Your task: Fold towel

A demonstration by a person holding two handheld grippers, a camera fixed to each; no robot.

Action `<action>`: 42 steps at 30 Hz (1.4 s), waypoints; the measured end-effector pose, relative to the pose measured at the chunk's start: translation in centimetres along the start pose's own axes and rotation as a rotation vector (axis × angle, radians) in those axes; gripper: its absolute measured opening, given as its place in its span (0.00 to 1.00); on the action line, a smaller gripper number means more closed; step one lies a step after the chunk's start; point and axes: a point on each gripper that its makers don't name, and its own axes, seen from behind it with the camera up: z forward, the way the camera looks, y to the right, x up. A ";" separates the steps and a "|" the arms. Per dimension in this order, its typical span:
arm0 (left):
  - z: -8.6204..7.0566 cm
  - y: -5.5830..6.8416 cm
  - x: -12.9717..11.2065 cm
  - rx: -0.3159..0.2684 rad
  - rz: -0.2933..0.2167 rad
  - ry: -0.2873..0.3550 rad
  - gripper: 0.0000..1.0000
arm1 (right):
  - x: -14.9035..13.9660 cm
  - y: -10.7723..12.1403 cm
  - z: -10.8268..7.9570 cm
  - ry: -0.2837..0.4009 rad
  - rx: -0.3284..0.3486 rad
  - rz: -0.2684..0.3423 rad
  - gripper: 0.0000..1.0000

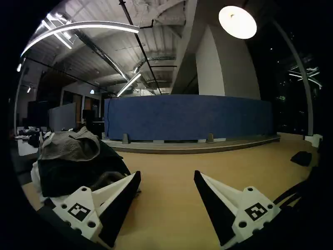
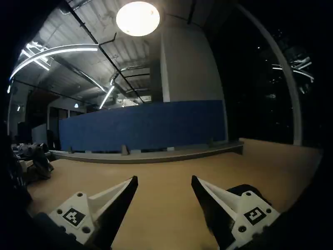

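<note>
- Holding the white, black-padded left gripper (image 1: 166, 179) spread wide and empty, low over a tan wooden tabletop (image 1: 175, 208).
- Holding the matching right gripper (image 2: 164, 183) equally wide apart, clasping nothing, above the same surface.
- Showing a crumpled heap of grey and black towels (image 1: 75, 162) lying just beyond the left gripper's left finger.
- Catching a small dark cloth lump (image 1: 301, 158) resting well apart at the table's right.
- Framing a long blue fabric partition (image 1: 187, 116) behind, under a glowing round white lamp (image 1: 237, 21).
</note>
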 end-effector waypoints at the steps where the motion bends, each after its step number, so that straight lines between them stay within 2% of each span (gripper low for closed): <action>1: 0.0 0.0 0.0 0.000 0.000 0.000 0.95 | -0.2 -0.1 0.0 -0.002 0.001 -0.004 1.00; 12: 0.0 0.0 0.0 0.000 0.000 0.000 0.95 | -0.9 -1.0 0.1 -0.010 -0.010 -0.084 1.00; 42: 0.2 0.1 0.0 0.000 0.000 0.000 0.95 | -0.9 -0.9 0.0 -0.013 -0.014 -0.082 1.00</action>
